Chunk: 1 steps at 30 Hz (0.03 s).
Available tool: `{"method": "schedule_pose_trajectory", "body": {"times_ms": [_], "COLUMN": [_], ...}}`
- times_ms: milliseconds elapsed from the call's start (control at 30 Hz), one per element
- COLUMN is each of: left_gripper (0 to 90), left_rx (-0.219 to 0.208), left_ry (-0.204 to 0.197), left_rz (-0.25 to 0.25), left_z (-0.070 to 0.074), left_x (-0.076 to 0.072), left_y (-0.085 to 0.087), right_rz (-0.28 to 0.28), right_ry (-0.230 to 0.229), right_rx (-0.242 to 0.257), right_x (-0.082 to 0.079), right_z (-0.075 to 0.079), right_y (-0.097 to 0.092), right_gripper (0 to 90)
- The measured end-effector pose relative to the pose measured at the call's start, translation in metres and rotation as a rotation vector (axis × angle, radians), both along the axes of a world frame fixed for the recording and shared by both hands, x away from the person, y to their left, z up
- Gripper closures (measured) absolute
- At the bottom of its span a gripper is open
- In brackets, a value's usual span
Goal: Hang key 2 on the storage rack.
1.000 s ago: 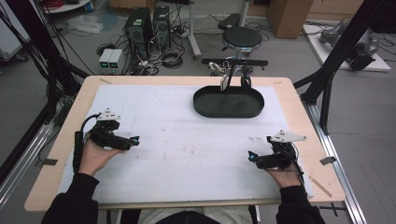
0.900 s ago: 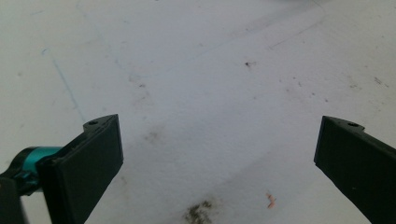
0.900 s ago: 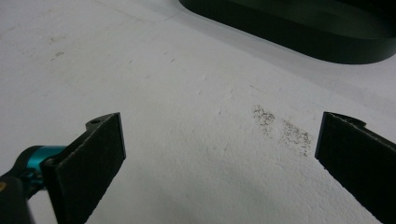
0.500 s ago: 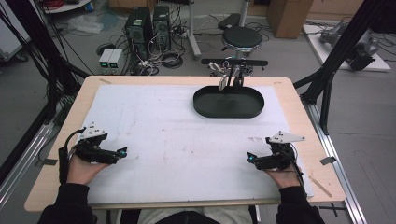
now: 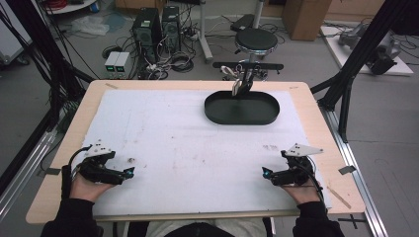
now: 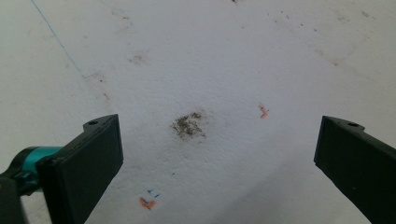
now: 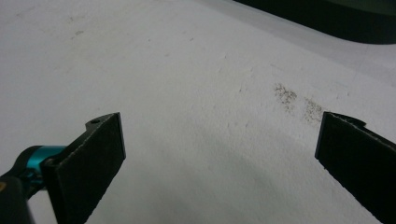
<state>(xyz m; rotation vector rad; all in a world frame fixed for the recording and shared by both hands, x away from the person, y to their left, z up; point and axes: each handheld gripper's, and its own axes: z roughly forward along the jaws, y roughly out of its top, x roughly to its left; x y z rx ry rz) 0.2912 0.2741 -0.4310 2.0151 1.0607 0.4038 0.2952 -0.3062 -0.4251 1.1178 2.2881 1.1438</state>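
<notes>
Low at lower left of the high view: left gripper point(image 5: 129, 172), jaws spread wide, nothing between them, over the white mat point(image 5: 188, 143) just beside a dark smudge point(image 5: 131, 159). In the left gripper view, that smudge point(image 6: 188, 125) centered between the jaws. At lower right: right gripper point(image 5: 266, 172), jaws likewise wide apart and empty, over bare mat. Upper center-right: black tray point(image 5: 242, 108), well apart from both grippers; its edge point(image 7: 327, 18) along the top of the right gripper view.

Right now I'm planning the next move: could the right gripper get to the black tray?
Probably yes. The right gripper sits open near the table's front edge, and bare white mat lies between it and the black tray.
</notes>
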Motion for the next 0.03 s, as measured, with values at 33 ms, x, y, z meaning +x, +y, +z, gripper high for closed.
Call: {"method": "schedule_pose_trajectory", "body": {"times_ms": [33], "left_gripper": [1.7], "left_rx": [-0.002], "left_ry": [0.006], "left_rz": [-0.001], "left_z": [-0.0013], "left_x": [0.0011], "left_y": [0.0001], "right_rz": [0.003], "right_ry": [0.000], "right_rx": [-0.003], "right_x": [0.0001], "right_z": [-0.0003], "right_y": [-0.0001], "right_gripper": [0.8]}}
